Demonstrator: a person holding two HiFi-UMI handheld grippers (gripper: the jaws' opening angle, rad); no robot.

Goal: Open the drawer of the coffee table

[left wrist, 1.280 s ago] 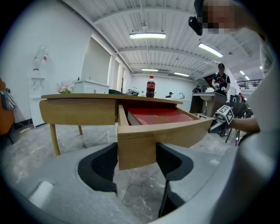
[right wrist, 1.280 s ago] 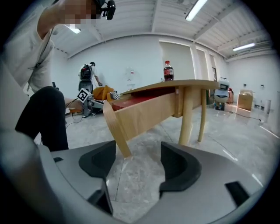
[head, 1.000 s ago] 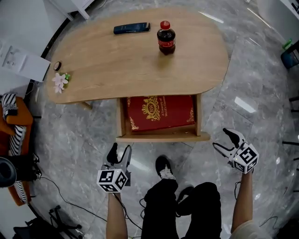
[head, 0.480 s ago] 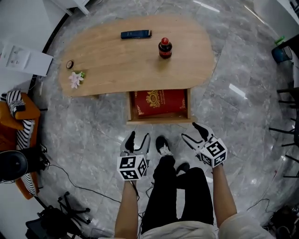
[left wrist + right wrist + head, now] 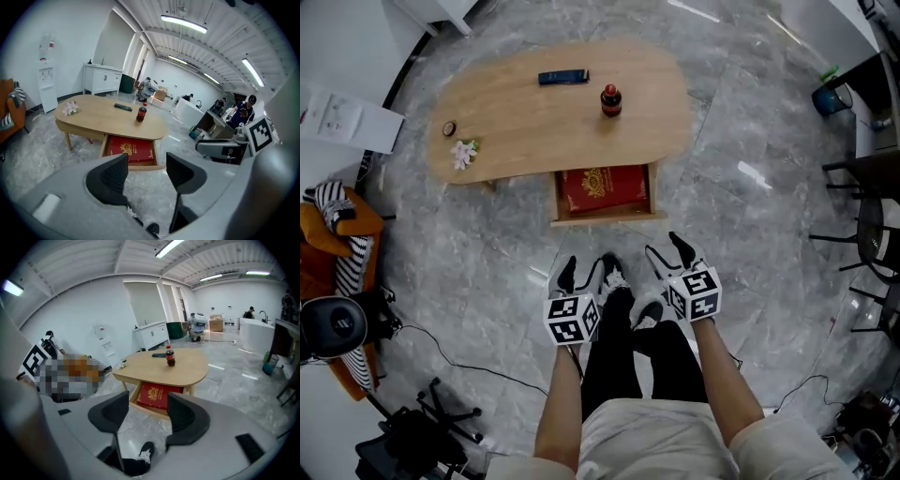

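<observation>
Left gripper (image 5: pixel 583 274): jaws apart, nothing between them; held over the floor
Right gripper (image 5: pixel 666 249): jaws apart, just been closing a little; empty
Drawer (image 5: pixel 607 217): pulled out on the coffee table's (image 5: pixel 525 127) near side; well apart from both grippers; red box (image 5: pixel 602 189) inside
Tabletop: cola bottle (image 5: pixel 609 99) upright; remote (image 5: pixel 562 77) beyond it

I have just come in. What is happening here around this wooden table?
A person stands back from the coffee table, holding a gripper in each hand. The drawer is already pulled out, with a red box lying inside. The left gripper and the right gripper are both open, empty and clear of the table; the right one's jaws have just been closing a little, with nothing between them. A cola bottle and a remote sit on top.
</observation>
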